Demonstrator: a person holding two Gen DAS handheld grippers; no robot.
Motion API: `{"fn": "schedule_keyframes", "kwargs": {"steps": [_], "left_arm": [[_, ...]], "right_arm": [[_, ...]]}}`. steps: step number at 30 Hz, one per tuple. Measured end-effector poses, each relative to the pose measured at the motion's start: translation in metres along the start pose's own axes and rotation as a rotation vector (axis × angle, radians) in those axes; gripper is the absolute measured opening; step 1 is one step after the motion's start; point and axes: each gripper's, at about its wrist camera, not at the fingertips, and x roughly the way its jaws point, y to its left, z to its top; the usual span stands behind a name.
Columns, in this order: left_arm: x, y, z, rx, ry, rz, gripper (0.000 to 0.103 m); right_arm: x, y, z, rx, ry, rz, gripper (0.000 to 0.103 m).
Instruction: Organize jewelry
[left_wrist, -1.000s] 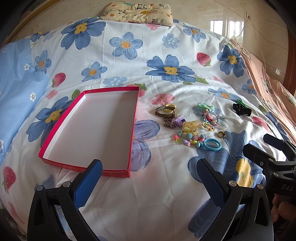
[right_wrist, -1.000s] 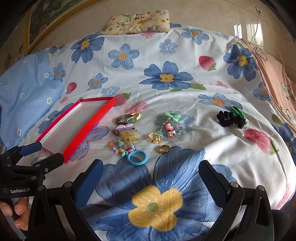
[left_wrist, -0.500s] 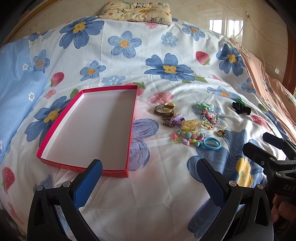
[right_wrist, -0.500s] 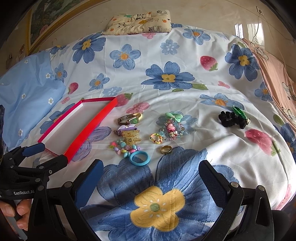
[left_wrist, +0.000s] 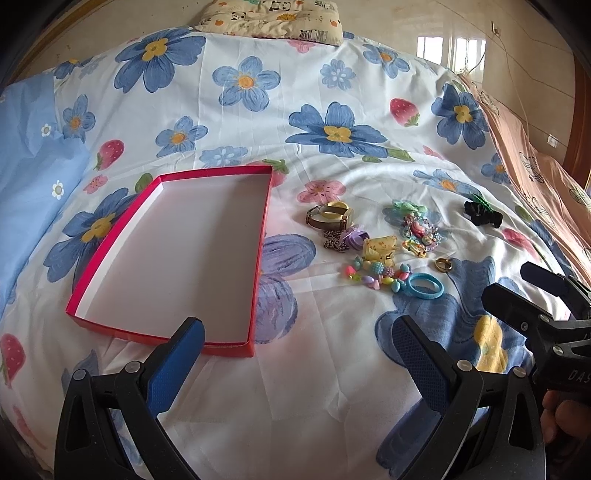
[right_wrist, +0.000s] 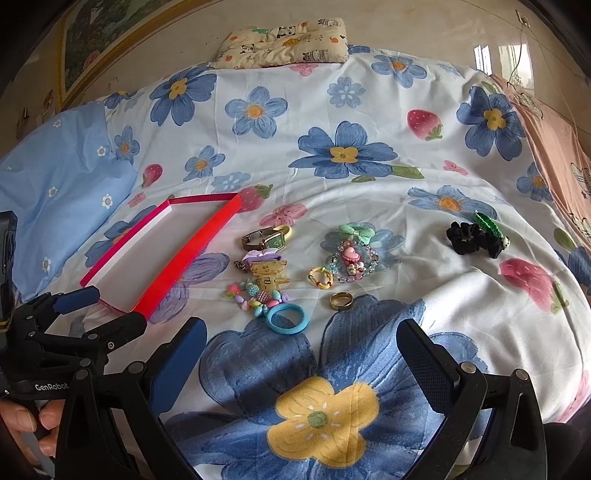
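Right wrist view puts the jewelry just ahead of your right gripper, whose jaws are spread wide and empty; the blue ring lies nearest, flat on the bedspread. Your left gripper, also agape, sits by the empty red tray, left of the ring.

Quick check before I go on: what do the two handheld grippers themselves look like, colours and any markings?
Both are matte black plastic frames with silver screws. The left gripper and right gripper each carry two fingers faced with textured blue pads. White lettering reads "GenRobot" on the left unit and "DAS" on the right. Bare fingers hold each handle; no sleeves or cables show.
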Motion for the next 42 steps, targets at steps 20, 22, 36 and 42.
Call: {"fn": "schedule_keyframes", "kwargs": {"steps": [20,22,36,42], "left_arm": [[0.065,-0.006,0.053,0.059,0.089,-0.126,0.084],[0.074,-0.008,0.060,0.063,0.106,-0.145,0.083],[0.140,-0.034,0.086,0.048,0.190,-0.217,0.071],[0.166,-0.043,0.091,0.044,0.227,-0.226,0.063]], "right_arm": [[0.028,-0.035,0.022,0.007,-0.036,-0.019,0.086],[0.032,-0.042,0.026,0.027,-0.026,-0.010,0.080],[0.087,-0.081,0.062,0.110,0.025,0.007,0.032],[0.112,-0.091,0.071,0.117,0.069,-0.016,0.030]]}}
